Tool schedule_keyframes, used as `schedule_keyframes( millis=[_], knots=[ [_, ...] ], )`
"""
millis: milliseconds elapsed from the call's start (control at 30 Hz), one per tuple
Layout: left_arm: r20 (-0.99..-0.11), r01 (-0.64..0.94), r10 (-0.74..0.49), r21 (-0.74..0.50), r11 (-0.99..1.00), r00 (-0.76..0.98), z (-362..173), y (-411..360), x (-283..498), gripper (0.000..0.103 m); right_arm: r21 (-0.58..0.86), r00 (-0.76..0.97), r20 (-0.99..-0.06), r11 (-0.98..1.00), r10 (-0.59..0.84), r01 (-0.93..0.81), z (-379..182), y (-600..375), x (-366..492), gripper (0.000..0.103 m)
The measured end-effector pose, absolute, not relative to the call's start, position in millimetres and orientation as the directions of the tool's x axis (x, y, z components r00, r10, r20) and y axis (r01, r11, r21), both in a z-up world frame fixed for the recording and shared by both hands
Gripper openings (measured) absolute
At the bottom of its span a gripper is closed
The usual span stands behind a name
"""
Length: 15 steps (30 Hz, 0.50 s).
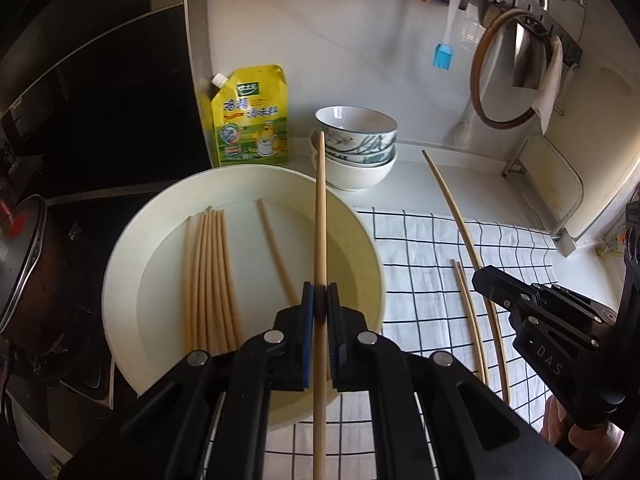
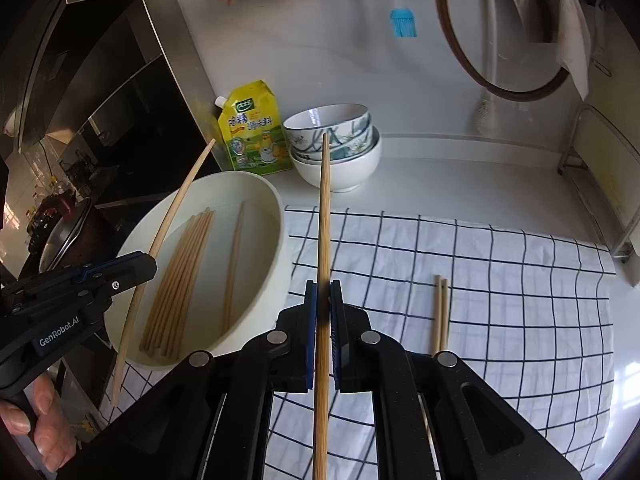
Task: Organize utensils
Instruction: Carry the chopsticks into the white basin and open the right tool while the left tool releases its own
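My left gripper [image 1: 320, 292] is shut on a bamboo chopstick [image 1: 320, 216] and holds it above the white basin [image 1: 120, 260]. The basin holds a bundle of several chopsticks [image 1: 208, 276] and one loose chopstick [image 1: 276, 252]. My right gripper [image 2: 323, 290] is shut on another chopstick [image 2: 325, 208] above the checked cloth [image 2: 500, 280]. A pair of chopsticks [image 2: 440, 314] lies on the cloth to its right. The right gripper also shows in the left wrist view [image 1: 480, 276], and the left gripper in the right wrist view [image 2: 150, 262].
Stacked bowls [image 1: 354, 148] and a yellow seasoning pouch [image 1: 252, 120] stand at the back by the wall. A dark stove and pot [image 1: 24, 264] are on the left. A rack [image 1: 552, 184] stands at the right. A blue brush [image 1: 442, 56] and a round lid [image 1: 508, 68] hang on the wall.
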<state>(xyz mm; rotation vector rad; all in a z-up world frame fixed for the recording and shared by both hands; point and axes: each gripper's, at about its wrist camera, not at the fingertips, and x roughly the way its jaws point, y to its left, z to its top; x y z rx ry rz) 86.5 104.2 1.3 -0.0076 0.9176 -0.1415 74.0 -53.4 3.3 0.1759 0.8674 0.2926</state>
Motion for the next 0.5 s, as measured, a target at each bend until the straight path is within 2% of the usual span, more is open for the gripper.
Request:
schedule_keyframes(
  millis=[500],
  knots=[
    [-0.805, -0.021, -0.056, -0.084, 0.996, 0.590, -27, 194, 120, 0.007, 0.285, 0.521, -0.743, 0.902, 0.421, -0.323, -3, 64, 134, 0.006]
  ],
)
